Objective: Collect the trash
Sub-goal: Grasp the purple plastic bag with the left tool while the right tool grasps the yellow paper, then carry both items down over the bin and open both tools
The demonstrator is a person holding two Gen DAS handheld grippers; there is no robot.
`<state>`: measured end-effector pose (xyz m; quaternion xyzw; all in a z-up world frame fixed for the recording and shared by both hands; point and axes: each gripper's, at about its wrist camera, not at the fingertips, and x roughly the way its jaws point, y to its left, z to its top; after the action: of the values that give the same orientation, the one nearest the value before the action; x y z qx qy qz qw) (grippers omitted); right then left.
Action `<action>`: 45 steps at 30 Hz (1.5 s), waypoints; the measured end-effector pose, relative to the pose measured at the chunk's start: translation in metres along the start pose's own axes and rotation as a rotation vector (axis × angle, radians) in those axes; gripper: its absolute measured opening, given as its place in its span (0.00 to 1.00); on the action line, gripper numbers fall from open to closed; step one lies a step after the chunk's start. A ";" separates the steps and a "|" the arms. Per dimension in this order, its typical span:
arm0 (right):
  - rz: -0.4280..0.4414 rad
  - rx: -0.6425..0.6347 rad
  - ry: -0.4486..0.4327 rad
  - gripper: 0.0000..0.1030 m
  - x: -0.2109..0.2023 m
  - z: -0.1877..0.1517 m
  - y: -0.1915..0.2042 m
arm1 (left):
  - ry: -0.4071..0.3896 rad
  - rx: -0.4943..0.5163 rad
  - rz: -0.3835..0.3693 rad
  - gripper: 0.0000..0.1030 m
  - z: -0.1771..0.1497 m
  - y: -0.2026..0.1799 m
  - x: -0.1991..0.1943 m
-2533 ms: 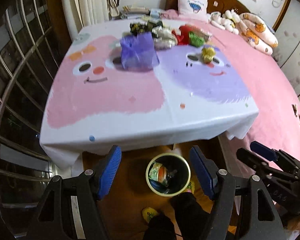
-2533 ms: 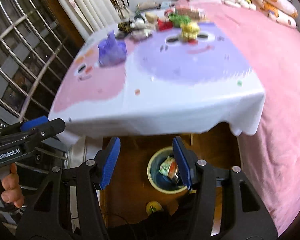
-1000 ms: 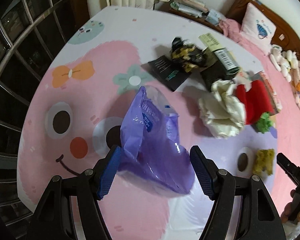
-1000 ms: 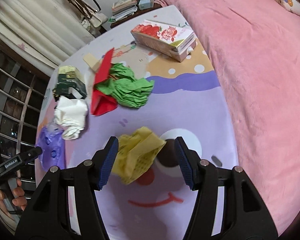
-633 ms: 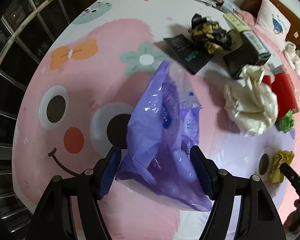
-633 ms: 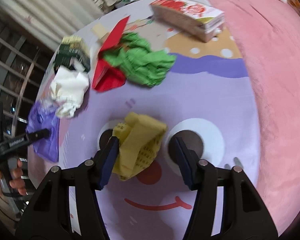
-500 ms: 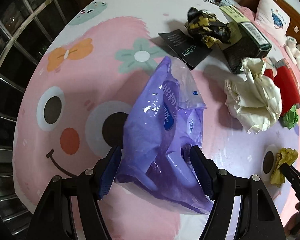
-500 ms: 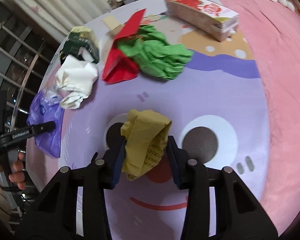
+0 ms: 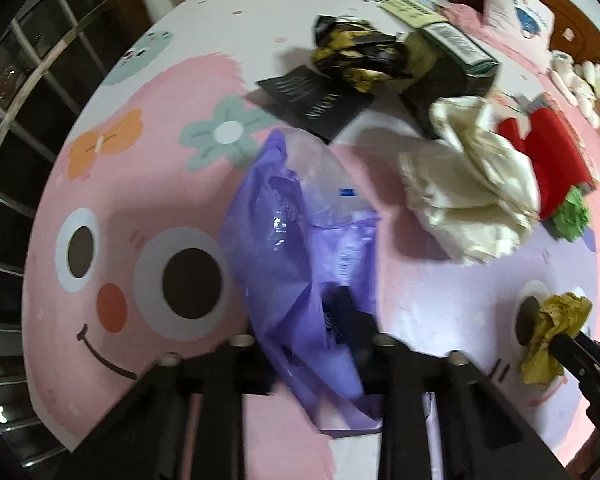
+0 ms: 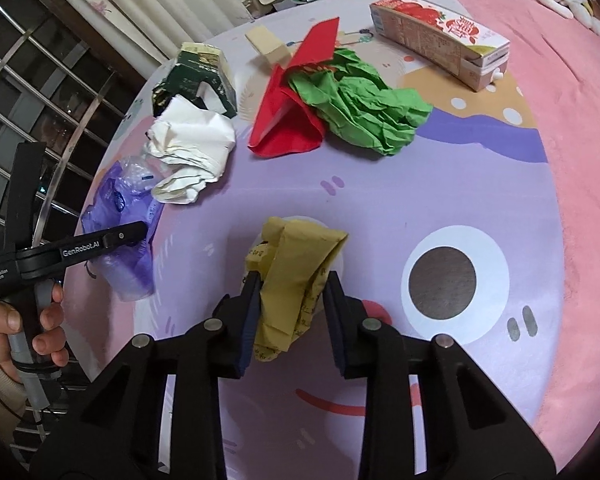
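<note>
Both grippers closing now. Left gripper (image 9: 312, 344) clenching on the purple plastic bag (image 9: 300, 240), at 6 o'clock in the left wrist view, on the pink side of the tablecloth (image 9: 140, 160). Right gripper (image 10: 290, 300) squeezing the yellow crumpled paper (image 10: 296, 276), pads pressing both sides, at 6 o'clock in its own view. Better to finish each squeeze firmly before lifting, straight up, since thin film probably slips. No bin in view. Strawberry carton (image 10: 436, 36) lying at 1 o'clock, contents not visible.

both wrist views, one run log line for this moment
left hand-held gripper: closing on purple plastic bag | right hand-held gripper: closing on yellow paper wad | both on table
</note>
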<state>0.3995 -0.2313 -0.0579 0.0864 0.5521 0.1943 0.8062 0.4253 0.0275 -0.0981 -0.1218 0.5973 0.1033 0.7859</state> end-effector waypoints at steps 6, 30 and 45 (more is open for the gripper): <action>0.009 -0.013 -0.018 0.25 -0.016 -0.007 0.008 | -0.025 0.030 -0.022 0.09 -0.015 -0.009 -0.018; 0.011 -0.004 -0.151 0.25 -0.121 -0.150 0.127 | -0.193 0.232 -0.251 0.09 -0.177 0.063 -0.197; -0.016 0.063 -0.060 0.25 -0.094 -0.322 0.198 | -0.107 0.336 -0.279 0.09 -0.321 0.147 -0.192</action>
<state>0.0292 -0.1140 -0.0290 0.1133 0.5341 0.1677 0.8208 0.0353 0.0628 -0.0055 -0.0648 0.5410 -0.1010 0.8324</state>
